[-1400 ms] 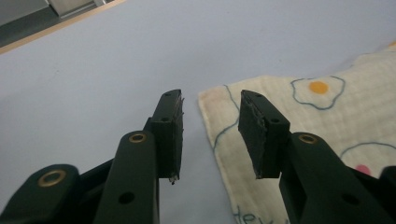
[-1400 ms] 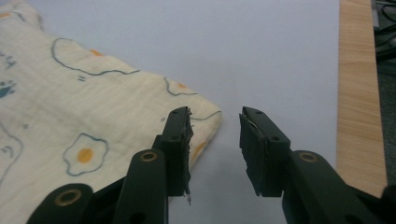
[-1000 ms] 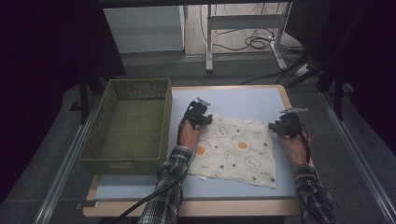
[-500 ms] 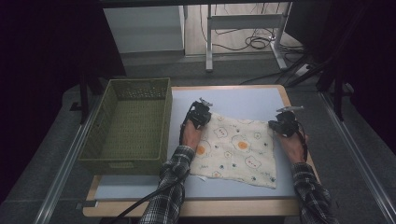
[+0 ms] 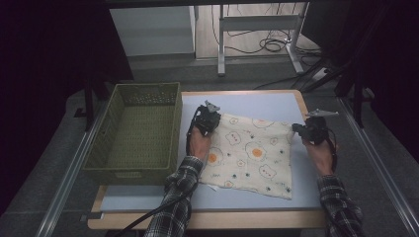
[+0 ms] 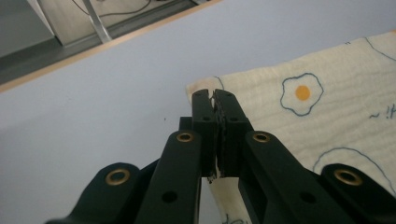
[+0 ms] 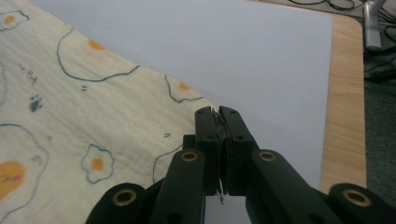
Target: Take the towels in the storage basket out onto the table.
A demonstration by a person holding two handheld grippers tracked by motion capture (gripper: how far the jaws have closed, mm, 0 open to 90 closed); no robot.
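One desk (image 5: pixel 257 101) carries everything counted here; on it lies one cloth (image 5: pixel 249 155), cream with a fried-egg print, and just beside the cloth's left edge stands one green basket (image 5: pixel 138 136); two tongs are at the cloth, one at each far corner, the left tongs (image 5: pixel 206 121) closed on the corner nearest the basket, the right tongs (image 5: pixel 311 129) closed on the corner farthest from it; two hands hold them, and two plaid sleeves reach in past the cloth's near edge.
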